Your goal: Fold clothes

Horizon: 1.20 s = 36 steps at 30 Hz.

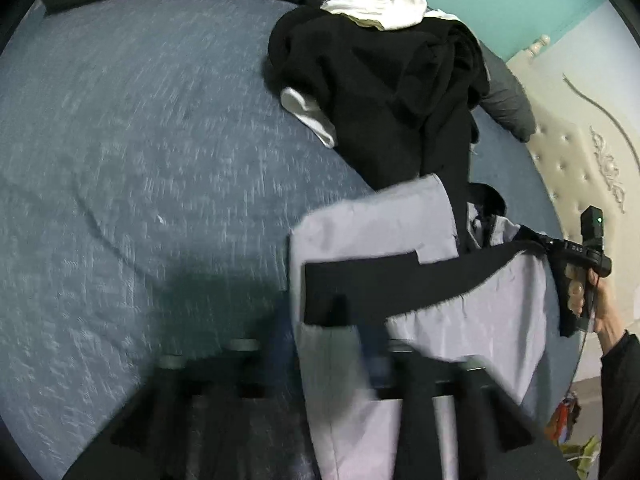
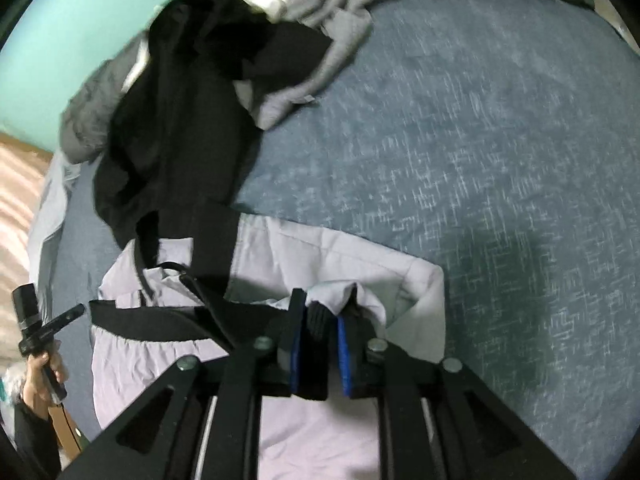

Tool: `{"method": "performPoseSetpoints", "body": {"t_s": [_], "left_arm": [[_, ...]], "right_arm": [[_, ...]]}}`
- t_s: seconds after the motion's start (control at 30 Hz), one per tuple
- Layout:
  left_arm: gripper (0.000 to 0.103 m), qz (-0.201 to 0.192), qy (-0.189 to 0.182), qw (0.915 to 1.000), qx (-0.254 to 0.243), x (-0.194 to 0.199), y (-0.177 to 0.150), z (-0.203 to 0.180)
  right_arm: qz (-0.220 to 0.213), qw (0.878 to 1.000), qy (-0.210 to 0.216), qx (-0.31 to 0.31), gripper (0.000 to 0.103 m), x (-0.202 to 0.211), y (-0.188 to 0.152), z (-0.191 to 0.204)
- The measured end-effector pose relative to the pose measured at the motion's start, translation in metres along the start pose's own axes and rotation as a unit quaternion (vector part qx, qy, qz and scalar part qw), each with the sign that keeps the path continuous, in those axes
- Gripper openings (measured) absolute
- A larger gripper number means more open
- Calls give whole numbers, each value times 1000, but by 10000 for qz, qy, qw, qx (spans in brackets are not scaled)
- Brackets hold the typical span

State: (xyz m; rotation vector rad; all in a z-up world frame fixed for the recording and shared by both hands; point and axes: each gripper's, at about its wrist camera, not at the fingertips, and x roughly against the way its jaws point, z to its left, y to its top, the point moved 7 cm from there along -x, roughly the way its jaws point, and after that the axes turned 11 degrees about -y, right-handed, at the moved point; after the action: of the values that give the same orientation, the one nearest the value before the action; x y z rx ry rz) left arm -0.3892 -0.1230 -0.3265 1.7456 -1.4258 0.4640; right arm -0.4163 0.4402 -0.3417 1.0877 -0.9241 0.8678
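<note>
Lavender-grey shorts point(image 2: 328, 256) w/ a black waistband point(image 1: 400, 280) are held stretched between both grippers, just above the blue bedspread point(image 1: 140, 140), near edge of the bed. Right gripper point(image 2: 322, 320) is clamped on one end of the waistband: blue pads point(image 2: 343, 350) pinch the black elastic, pale fabric bunched over the tips. Left gripper point(image 1: 356, 320) sits at the other end of the band, but that view is smeared by motion blur and cloth covers the tips, so can't tell if it's closed on it.

A black garment point(image 1: 380, 92) trails from the clothes heap behind and drapes over the shorts' far edge, in the way. White item point(image 1: 380, 4) tops the heap; grey clothing point(image 2: 332, 28) lies beside it, dark grey duvet point(image 1: 508, 104) bunched along the back. Teal wall point(image 1: 500, 0) beyond.

Left wrist view only: cream tufted headboard point(image 1: 568, 160), plus the right hand point(image 1: 600, 308) on its handle. Right wrist view only: the pad grip up close, left hand point(image 2: 40, 376) in a dark sleeve, pale floor or rug at far left.
</note>
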Motion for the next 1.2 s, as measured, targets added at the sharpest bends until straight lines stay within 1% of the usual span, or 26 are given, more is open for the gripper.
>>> {"method": "performPoseSetpoints", "body": {"t_s": [0.07, 0.13, 0.17, 0.23, 0.27, 0.33, 0.43, 0.53, 0.63, 0.73, 0.77, 0.8, 0.83, 0.87, 0.9, 0.93, 0.97, 1.0, 1.03, 1.1, 1.2], "left_arm": [[47, 67, -26, 10000, -54, -4, -9, -1], [47, 67, -64, 10000, -35, -7, -14, -1], [47, 66, -68, 9999, -35, -9, -16, 0], [47, 56, -67, 9999, -61, -13, -16, -1], [47, 61, -57, 9999, -84, -16, -17, -1], [47, 93, -24, 9999, -122, -20, -19, 0], [46, 42, -21, 9998, -179, -21, -19, 0], [46, 13, -45, 9998, -189, -22, -18, 2], [46, -10, -121, 9998, -124, -23, -17, 4], [37, -89, -160, 9997, -168, -23, -16, 1], [31, -110, -123, 9997, -206, -23, -16, 0], [28, -129, -105, 9995, -255, -23, -16, -3], [24, -148, -87, 9994, -303, -22, -16, -5], [21, -159, -77, 9992, -350, -22, -16, -7], [19, -150, -92, 9991, -392, -22, -17, -10], [18, -144, -101, 9989, -436, -21, -18, -13], [17, -149, -92, 9987, -478, -19, -17, -16], [16, -171, -86, 9986, -499, -18, -15, -18], [15, -194, -80, 9984, -519, -16, -12, -20], [14, -239, -68, 9981, -560, -13, -7, -25], [13, -307, -49, 9976, -620, -7, 0, -32]], "right_arm": [[-77, 9999, 91, 58, 32, 9, -4, 2], [-320, 9994, 102, 67, 63, 24, -6, 1], [-393, 9991, 135, 51, 66, 30, -6, -1], [-451, 9987, 235, 11, 67, 39, -7, -4], [-473, 9987, 172, 36, 67, 41, -8, -6], [-547, 9982, -113, 230, 67, 43, -12, -9], [-573, 9961, -326, 585, 67, 35, -20, -6], [-704, 9932, -372, 849, 67, 25, -25, 1], [-791, 9889, -462, 1172, 67, 8, -22, 13], [-792, 9855, -619, 1364, 66, -8, -19, 20], [-783, 9846, -687, 1402, 65, -13, -18, 20], [-774, 9837, -755, 1439, 55, -18, -17, 21], [-790, 9823, -848, 1475, 49, -21, -16, 22], [-874, 9800, -978, 1497, 45, -22, -15, 21], [-943, 9783, -1052, 1513, 33, -22, -14, 20], [-992, 9767, -1129, 1534, 25, -22, -13, 20], [-1044, 9750, -1207, 1543, 21, -22, -13, 19], [-1106, 9741, -1236, 1534, 11, -20, -13, 18], [-1170, 9735, -1248, 1520, 4, -17, -14, 18], [-1322, 9718, -1276, 1476, 1, -9, -14, 15], [-1566, 9690, -1397, 1302, 0, 8, -8, 7]]}}
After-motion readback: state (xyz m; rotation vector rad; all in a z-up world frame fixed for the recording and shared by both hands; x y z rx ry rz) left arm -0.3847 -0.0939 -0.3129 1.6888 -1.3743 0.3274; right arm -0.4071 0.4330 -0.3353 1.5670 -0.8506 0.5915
